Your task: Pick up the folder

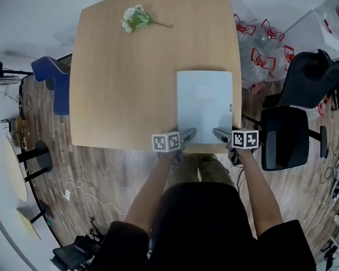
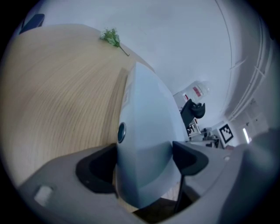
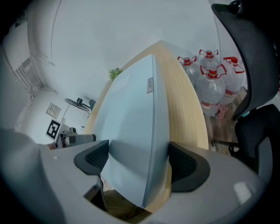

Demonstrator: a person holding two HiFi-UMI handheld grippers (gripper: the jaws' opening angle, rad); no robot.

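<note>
Table (image 1: 115, 90): pale wood and mostly bare. The folder lies on its near right part.
Chair (image 1: 284, 137): black, just right of the table and near the right gripper. A wide swing on the lift could knock it.
Folder (image 1: 204, 105): pale blue-grey, shut and flat, with its long side running away from the person. Its near edge sits at the table's near edge and seems to hang slightly past it. Each near corner is between one gripper's jaws. The left side looks like a thick spine with a round hole, and the right side looks like the opening edge.
Left gripper (image 1: 187, 133): released, with the jaws spread wide round the near left corner and not clamped on it. It points down at a slant.
Right gripper (image 1: 221, 133): also released, with the jaws wide round the near right corner.
Risk, grip: both holds would be at the corners only. If the jaws close this shallow, the folder's weight could lever it out and its far end could sag.
Risk, cover: on the opening side, a jaw that catches only the top cover would make it flap up.
Risk, timing: if one gripper closes or lifts first, the folder would likely twist, or skid across the smooth wood.
Flowers (image 1: 136, 17): a small sprig at the far edge, well apart and in no danger.
</note>
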